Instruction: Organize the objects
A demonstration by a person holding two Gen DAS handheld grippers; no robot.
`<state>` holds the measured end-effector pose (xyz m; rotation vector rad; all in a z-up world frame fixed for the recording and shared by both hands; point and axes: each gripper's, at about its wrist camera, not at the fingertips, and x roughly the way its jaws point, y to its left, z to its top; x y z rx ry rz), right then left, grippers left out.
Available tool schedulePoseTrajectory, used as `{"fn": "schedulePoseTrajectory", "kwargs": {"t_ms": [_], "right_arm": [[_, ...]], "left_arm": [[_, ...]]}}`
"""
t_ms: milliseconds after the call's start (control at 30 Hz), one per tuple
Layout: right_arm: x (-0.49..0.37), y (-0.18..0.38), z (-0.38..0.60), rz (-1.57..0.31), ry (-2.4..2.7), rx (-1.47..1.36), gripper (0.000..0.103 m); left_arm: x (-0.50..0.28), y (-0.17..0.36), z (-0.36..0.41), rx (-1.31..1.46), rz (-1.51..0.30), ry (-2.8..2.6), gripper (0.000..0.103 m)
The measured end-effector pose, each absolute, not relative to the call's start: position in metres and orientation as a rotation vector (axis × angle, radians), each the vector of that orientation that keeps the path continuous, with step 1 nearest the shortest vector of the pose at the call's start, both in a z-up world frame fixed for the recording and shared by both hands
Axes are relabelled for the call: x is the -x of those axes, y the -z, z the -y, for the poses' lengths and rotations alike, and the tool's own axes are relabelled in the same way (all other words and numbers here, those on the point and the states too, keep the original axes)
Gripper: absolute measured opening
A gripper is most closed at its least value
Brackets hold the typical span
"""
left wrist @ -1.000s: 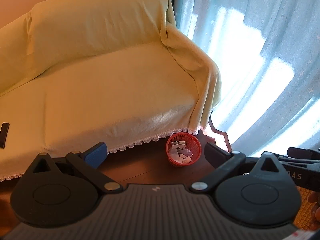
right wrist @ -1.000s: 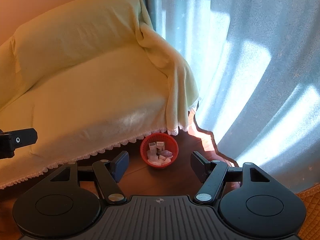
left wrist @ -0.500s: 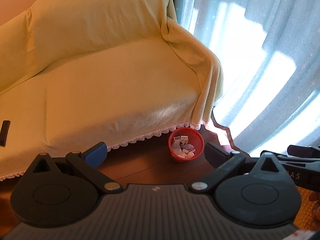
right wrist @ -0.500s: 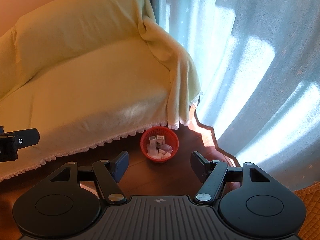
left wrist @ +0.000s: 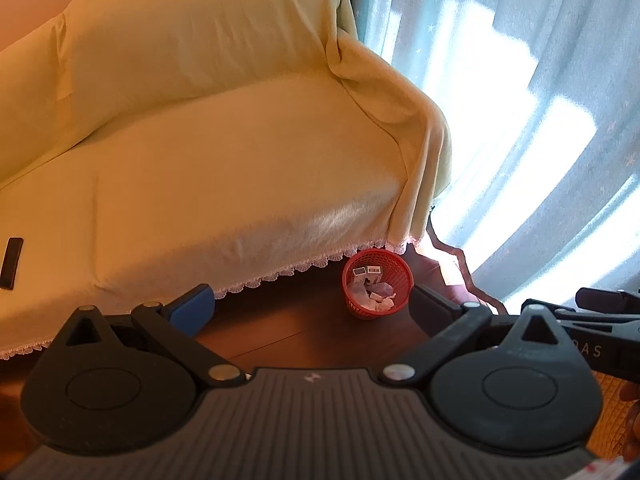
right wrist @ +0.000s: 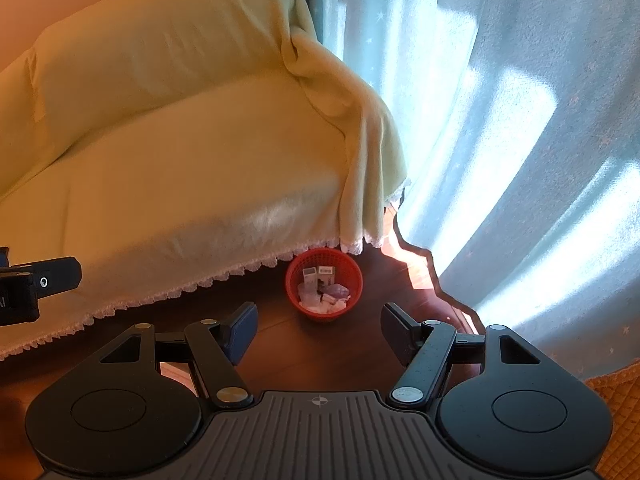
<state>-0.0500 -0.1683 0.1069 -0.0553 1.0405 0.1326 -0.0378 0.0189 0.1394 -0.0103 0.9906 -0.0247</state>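
1. Red plastic mesh basket (right wrist: 324,285) stood on the dark wooden floor (right wrist: 296,348), low in the centre of the right wrist frame, just in front of the lace hem at the sofa's right corner.
2. Small white boxes and crumpled wrappers (right wrist: 322,289) lay inside the basket; what they were could not be made out.
3. Right gripper (right wrist: 319,330) hung above the floor near the basket with its fingers spread wide and nothing between them, well short of the basket.
4. Left gripper (left wrist: 312,308) also showed its fingers spread apart and empty; in its frame the basket (left wrist: 377,283) sat right of centre, just beside the right-hand finger (left wrist: 434,307) as pictured.
5. Pale yellow fabric cover draped over the sofa (left wrist: 224,168) filled the upper left of both frames.
6. Slim black rectangular device (left wrist: 11,257) lay on the sofa seat at the far left edge of the left wrist frame.
7. Sheer light-blue curtain (right wrist: 500,120) filled the right side, sunlit.
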Motion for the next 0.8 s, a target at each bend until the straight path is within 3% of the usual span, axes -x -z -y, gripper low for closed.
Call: {"fn": "schedulePoseTrajectory", "kwargs": {"t_ms": [800], "right_arm": [[0.0490, -0.0966, 0.1632, -1.061, -0.140, 0.048, 0.066]], "left_arm": [[0.0381, -0.1365, -0.0202, 0.011, -0.996, 0.030, 0.102]]}}
